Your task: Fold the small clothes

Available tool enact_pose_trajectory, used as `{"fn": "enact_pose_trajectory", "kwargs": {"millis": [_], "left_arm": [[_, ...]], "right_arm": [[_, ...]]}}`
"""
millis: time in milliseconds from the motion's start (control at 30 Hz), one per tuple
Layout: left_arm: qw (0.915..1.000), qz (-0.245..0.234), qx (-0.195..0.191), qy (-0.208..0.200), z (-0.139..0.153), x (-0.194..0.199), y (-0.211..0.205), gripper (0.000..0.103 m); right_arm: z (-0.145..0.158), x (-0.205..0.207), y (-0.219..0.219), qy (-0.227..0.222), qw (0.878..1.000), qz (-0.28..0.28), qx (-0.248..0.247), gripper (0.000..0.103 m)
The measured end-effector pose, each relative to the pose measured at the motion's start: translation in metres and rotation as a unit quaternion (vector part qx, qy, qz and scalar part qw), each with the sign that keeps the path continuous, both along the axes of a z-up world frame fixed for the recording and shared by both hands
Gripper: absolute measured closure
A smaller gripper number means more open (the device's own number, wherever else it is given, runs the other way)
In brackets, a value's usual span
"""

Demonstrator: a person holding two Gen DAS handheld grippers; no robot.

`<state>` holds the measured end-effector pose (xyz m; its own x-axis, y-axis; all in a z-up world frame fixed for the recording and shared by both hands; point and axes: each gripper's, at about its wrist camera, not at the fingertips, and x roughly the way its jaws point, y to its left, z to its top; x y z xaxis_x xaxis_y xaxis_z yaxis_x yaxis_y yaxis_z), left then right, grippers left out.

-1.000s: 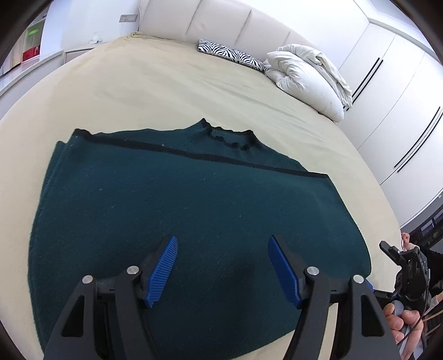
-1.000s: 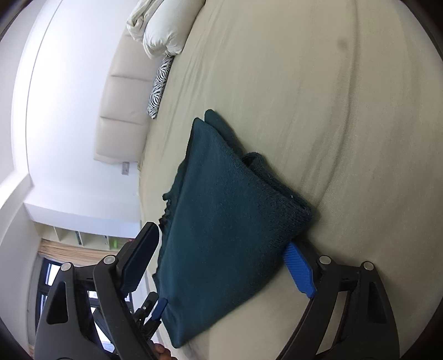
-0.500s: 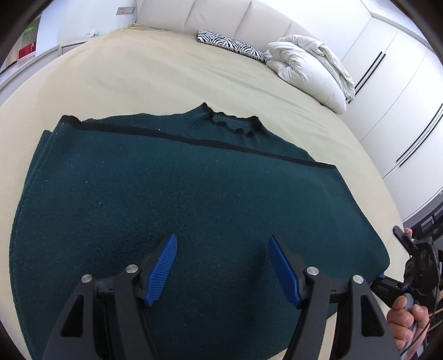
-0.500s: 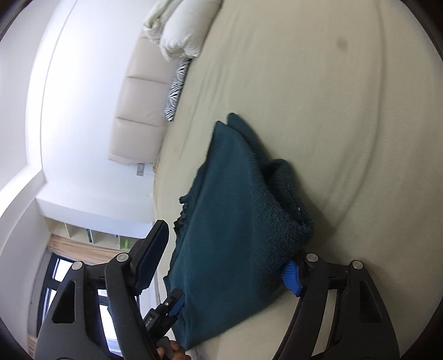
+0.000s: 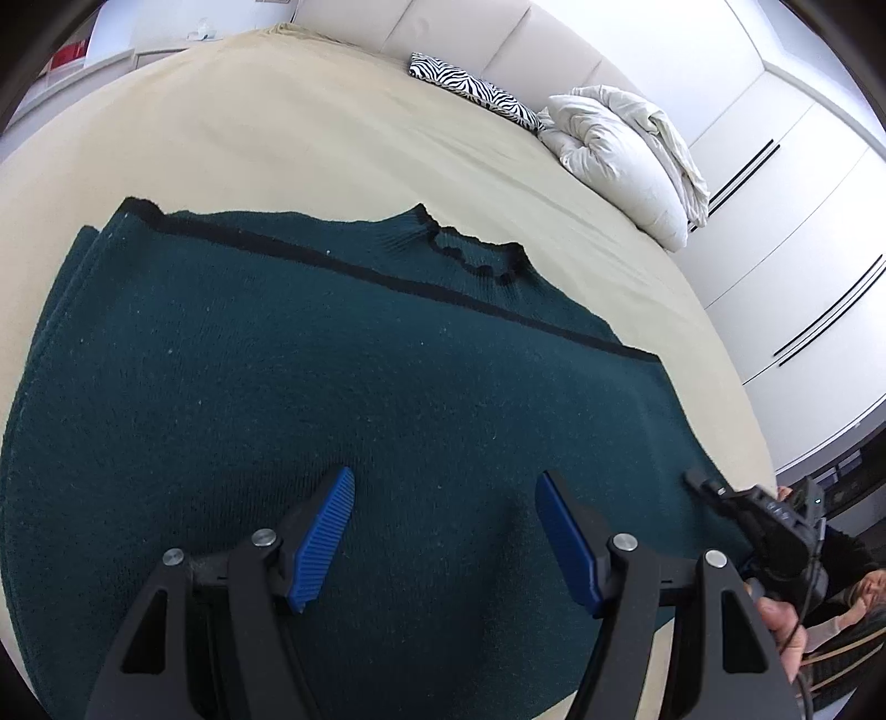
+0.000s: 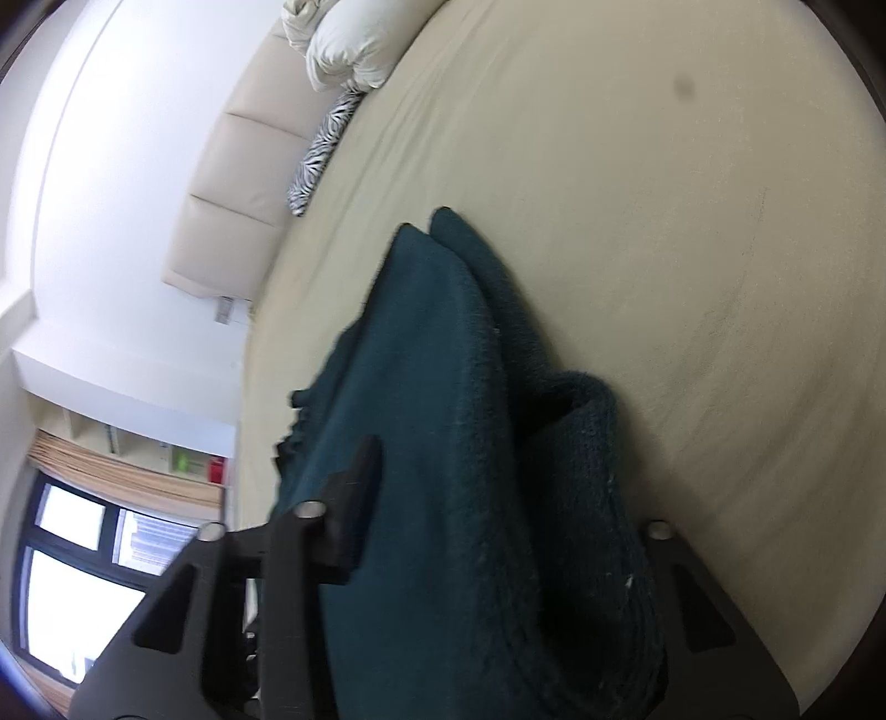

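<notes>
Knitwear is being folded on a beige bed sheet (image 5: 343, 127): a dark green sweater (image 5: 277, 387) is lying flat, collar toward the headboard (image 5: 498, 33). The left gripper (image 5: 443, 526) is being held over its lower part, jaws apart, nothing between them. The right gripper (image 6: 498, 531) is being closed on the sweater's thick side edge, fabric bunched between its jaws.
</notes>
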<state>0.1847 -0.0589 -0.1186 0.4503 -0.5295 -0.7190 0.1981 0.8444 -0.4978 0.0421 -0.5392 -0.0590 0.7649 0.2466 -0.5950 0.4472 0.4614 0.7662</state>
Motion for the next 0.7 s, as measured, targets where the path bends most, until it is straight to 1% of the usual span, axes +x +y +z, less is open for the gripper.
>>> {"fn": "enact_pose_trajectory", "kwargs": {"millis": [67,133,200,267,333,367,400,433,467,500,533,567,600,633,700], "left_arm": [[0.9999,0.002,-0.014,0.003,-0.001,0.001,0.004,0.033],[0.9997,0.003,-0.022,0.005,-0.001,0.001,0.005,0.033],[0.9993,0.007,-0.036,0.01,-0.001,0.002,0.009,0.033],[0.9977,0.014,-0.063,0.02,-0.001,0.003,0.016,0.033],[0.9927,0.025,-0.111,0.041,-0.003,0.007,0.029,0.033],[0.9893,0.03,-0.133,0.052,-0.003,0.009,0.035,0.032],[0.9846,0.035,-0.159,0.063,-0.002,0.011,0.043,0.032],[0.9813,0.038,-0.176,0.068,-0.001,0.013,0.049,0.032],[0.9791,0.04,-0.187,0.069,0.0,0.014,0.054,0.031],[0.9758,0.042,-0.203,0.07,0.001,0.017,0.059,0.027],[0.9703,0.045,-0.225,0.076,-0.001,0.019,0.066,0.025],[0.9634,0.049,-0.25,0.084,-0.004,0.022,0.071,0.023],[0.9539,0.054,-0.28,0.095,-0.009,0.024,0.078,0.021],[0.9497,0.056,-0.291,0.103,-0.013,0.026,0.081,0.021],[0.9474,0.051,-0.296,0.111,-0.016,0.028,0.081,0.02]], "right_arm": [[-0.001,0.0,-0.001,0.007,1.0,0.004,-0.01,0.089],[0.002,0.002,0.001,0.015,0.999,0.009,-0.03,0.09],[0.014,0.008,0.01,0.027,0.997,0.017,-0.074,0.092],[0.029,0.014,0.023,0.032,0.992,0.031,-0.121,0.092],[0.049,0.023,0.046,0.028,0.982,0.058,-0.178,0.092],[0.06,0.029,0.062,0.024,0.974,0.079,-0.212,0.092],[0.072,0.034,0.082,0.017,0.962,0.105,-0.25,0.092],[0.084,0.039,0.11,0.006,0.942,0.143,-0.303,0.092],[0.094,0.042,0.146,-0.005,0.911,0.189,-0.367,0.093],[0.098,0.043,0.183,-0.014,0.871,0.235,-0.431,0.093],[0.094,0.042,0.222,-0.019,0.825,0.283,-0.488,0.093],[0.088,0.043,0.243,-0.016,0.802,0.311,-0.51,0.093],[0.078,0.045,0.26,-0.01,0.783,0.333,-0.526,0.093],[0.068,0.047,0.272,-0.003,0.77,0.343,-0.537,0.093],[0.059,0.047,0.284,-0.002,0.762,0.345,-0.549,0.093]]}}
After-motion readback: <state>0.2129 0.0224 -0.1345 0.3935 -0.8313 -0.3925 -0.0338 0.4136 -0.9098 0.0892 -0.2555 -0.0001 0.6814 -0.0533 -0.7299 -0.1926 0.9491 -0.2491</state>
